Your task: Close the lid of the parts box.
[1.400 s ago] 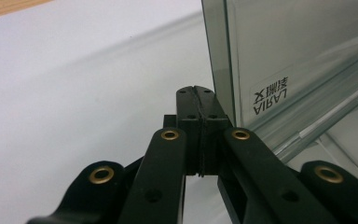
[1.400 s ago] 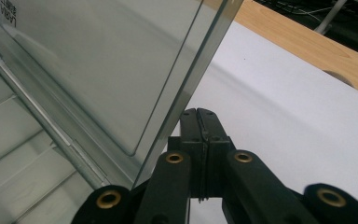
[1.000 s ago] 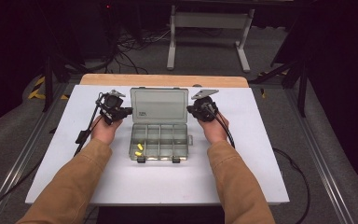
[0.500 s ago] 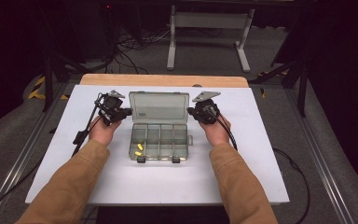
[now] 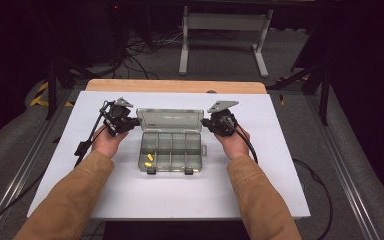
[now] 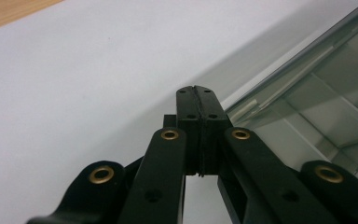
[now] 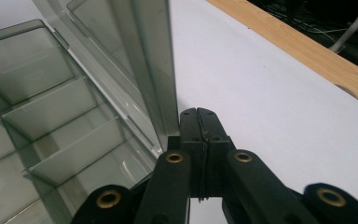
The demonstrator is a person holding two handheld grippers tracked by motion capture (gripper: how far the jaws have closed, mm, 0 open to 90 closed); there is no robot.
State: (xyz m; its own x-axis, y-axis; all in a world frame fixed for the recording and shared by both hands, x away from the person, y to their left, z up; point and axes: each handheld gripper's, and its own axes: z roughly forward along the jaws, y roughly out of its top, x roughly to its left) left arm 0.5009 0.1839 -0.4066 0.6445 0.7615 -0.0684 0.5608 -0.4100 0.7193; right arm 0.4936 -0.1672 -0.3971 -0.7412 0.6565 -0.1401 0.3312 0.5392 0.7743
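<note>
A clear grey compartment box [image 5: 172,150] lies open in the middle of the white table, its lid [image 5: 170,120] standing up at the back. Small yellow pieces [image 5: 149,160] sit in its front left compartment. My left gripper [image 5: 130,123] is at the lid's left end, shut with nothing between its pads; in the left gripper view its tips [image 6: 197,89] rest beside the lid's edge [image 6: 307,60]. My right gripper [image 5: 210,121] is at the lid's right end, also shut and empty; in the right gripper view its tips [image 7: 197,112] sit against the lid's edge [image 7: 158,70].
The white table top [image 5: 180,200] has bare room in front of the box and to both sides. A wooden strip [image 5: 175,86] runs along the far edge. Cables trail off the table at left [image 5: 87,140] and right [image 5: 300,165].
The box lid has been raised from lying back to standing more upright. Both hands have stayed at its ends.
</note>
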